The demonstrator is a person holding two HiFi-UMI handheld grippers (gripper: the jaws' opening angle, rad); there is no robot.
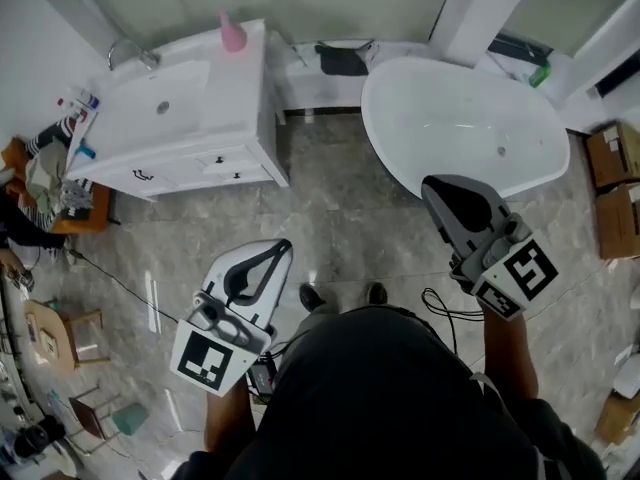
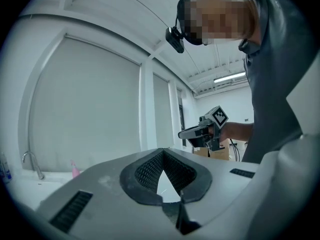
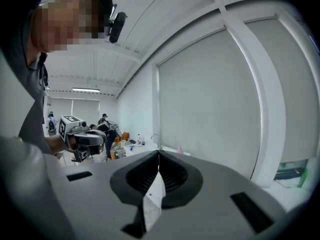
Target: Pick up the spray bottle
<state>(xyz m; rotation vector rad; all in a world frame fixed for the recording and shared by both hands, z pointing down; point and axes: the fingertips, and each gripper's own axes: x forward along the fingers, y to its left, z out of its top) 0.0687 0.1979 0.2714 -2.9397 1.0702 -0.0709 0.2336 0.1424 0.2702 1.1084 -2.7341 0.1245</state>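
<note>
Person's dark torso (image 1: 380, 398) fills the bottom of the head view, shoe tips (image 1: 312, 296) on the grey marble floor (image 1: 340, 218) just past it.

Left gripper (image 1: 285, 246) is held low at the left, over the floor, short of the vanity. Its fingers (image 2: 150, 169) are pressed together at the tips, with nothing pinched; only a narrow triangular gap shows below the contact point.

Right gripper (image 1: 428, 183) is at the right, with its tip over the near rim of the bathtub (image 1: 540, 158). Its fingers (image 3: 172, 171) are also pressed together at the tips and grip nothing.

Spray bottle: best match is the pink bottle (image 1: 232, 33), upright on the back right corner of the vanity surface (image 1: 240, 118), beside the sink basin (image 1: 150, 108) and across it from the faucet (image 1: 130, 53). It's well apart from both grippers, and neither touches it. It's too small to confirm a trigger head. The same pink shape shows far off in both gripper views, against the window wall.

A second candidate is the green bottle (image 1: 541, 73) on the ledge behind the tub, at the far right. It's also well clear of the grippers.

Cardboard boxes (image 1: 615, 153) are stacked at the right edge, and a black cable (image 1: 440, 308) loops on the floor by the right forearm.
</note>
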